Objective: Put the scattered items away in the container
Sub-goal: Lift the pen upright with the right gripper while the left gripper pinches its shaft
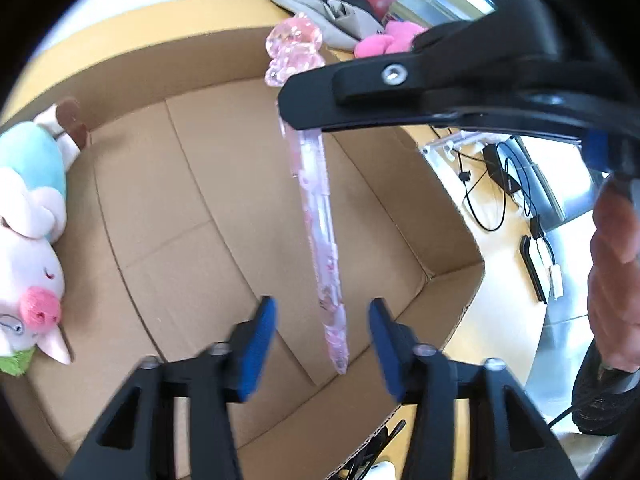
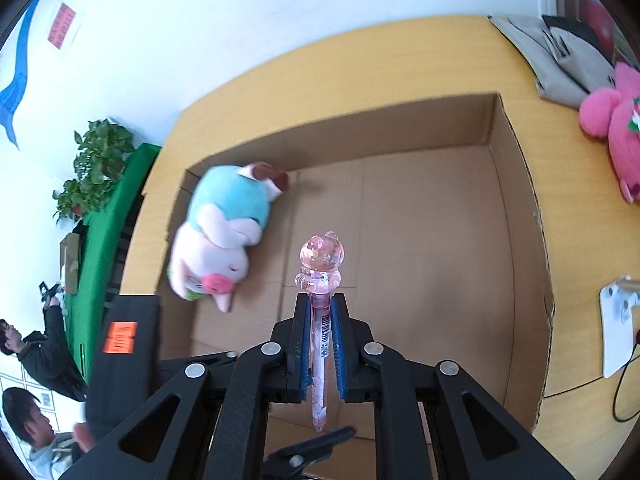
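Note:
My right gripper (image 2: 321, 308) is shut on a clear pink pen (image 2: 321, 320) with a pink figure top, held above the open cardboard box (image 2: 520, 216). In the left wrist view the pen (image 1: 320, 232) hangs from the right gripper (image 1: 304, 120) over the box floor (image 1: 192, 208). My left gripper (image 1: 322, 340) is open and empty, its blue pads either side of the pen's tip without touching it. A plush pig in a blue top (image 2: 224, 236) lies inside the box at its left wall; it also shows in the left wrist view (image 1: 28, 240).
A pink plush toy (image 2: 616, 128) and a grey pouch (image 2: 560, 60) lie on the yellow table (image 2: 360, 64) beyond the box's right wall. A white block with cables (image 2: 616, 328) sits at the right. People and a green table are at far left.

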Available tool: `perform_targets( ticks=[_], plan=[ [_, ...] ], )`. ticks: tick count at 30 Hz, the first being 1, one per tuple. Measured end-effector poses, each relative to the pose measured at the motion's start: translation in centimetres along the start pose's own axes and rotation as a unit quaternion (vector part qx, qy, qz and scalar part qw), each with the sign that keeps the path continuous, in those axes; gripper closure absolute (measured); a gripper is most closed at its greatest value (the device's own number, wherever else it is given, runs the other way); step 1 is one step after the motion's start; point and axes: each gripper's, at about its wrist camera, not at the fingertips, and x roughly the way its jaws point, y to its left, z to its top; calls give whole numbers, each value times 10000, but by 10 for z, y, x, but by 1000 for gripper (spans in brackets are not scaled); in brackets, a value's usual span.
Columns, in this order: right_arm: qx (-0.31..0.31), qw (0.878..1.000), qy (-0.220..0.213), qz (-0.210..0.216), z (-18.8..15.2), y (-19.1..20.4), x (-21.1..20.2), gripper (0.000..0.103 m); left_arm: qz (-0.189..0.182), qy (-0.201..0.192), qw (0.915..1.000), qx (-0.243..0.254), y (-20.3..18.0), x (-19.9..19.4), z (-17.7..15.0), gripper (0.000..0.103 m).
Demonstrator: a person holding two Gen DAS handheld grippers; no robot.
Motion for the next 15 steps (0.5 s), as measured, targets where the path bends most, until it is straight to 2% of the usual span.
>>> perform_targets(
  ticks=[1, 2, 10, 15],
  plan=[
    [-30, 10000, -30, 14, 1, 4, -4, 92, 14, -32, 10000, 2, 0, -3, -1, 90],
    [-45, 10000, -36, 73, 2, 7, -6, 92, 60, -63, 10000, -6, -1, -6, -4, 94],
    [-95, 9998, -52, 170, 18, 20, -7, 92, 375, -307, 9988, -122, 14, -34, 21, 94],
    [-174, 9996, 18, 205, 41, 34, 8, 92, 477, -362, 9973, -434, 35, -41, 31, 94]
  ],
)
